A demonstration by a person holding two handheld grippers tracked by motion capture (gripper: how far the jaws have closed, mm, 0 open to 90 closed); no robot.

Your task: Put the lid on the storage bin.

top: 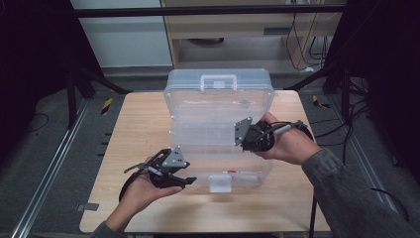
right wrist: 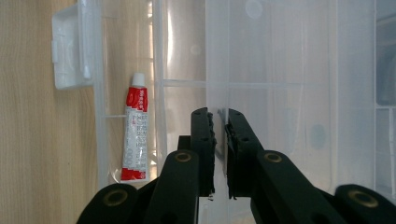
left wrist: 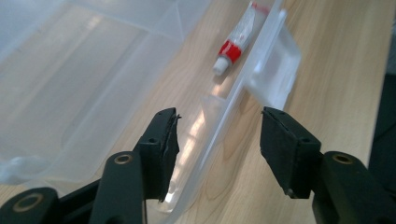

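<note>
A clear plastic organiser box [top: 218,106] lies open on the wooden table [top: 138,129], its white latch [top: 220,183] at the near edge. Inside the front compartment lies a red-and-white tube [top: 237,172]. My left gripper [top: 189,180] sits at the box's front left corner. In the left gripper view its jaws stand open astride the front wall [left wrist: 219,135], pads off it, with the tube [left wrist: 233,42] and latch [left wrist: 275,70] beyond. My right gripper [top: 243,140] is over the box's middle. In the right gripper view its jaws [right wrist: 220,121] are shut on a thin clear partition, left of which lies the tube [right wrist: 134,135].
The box's carry handle [top: 218,79] is at the far side, past the table's back edge. Bare wood lies left and right of the box. Dark frame bars and cables [top: 341,124] stand around the table on the grey floor.
</note>
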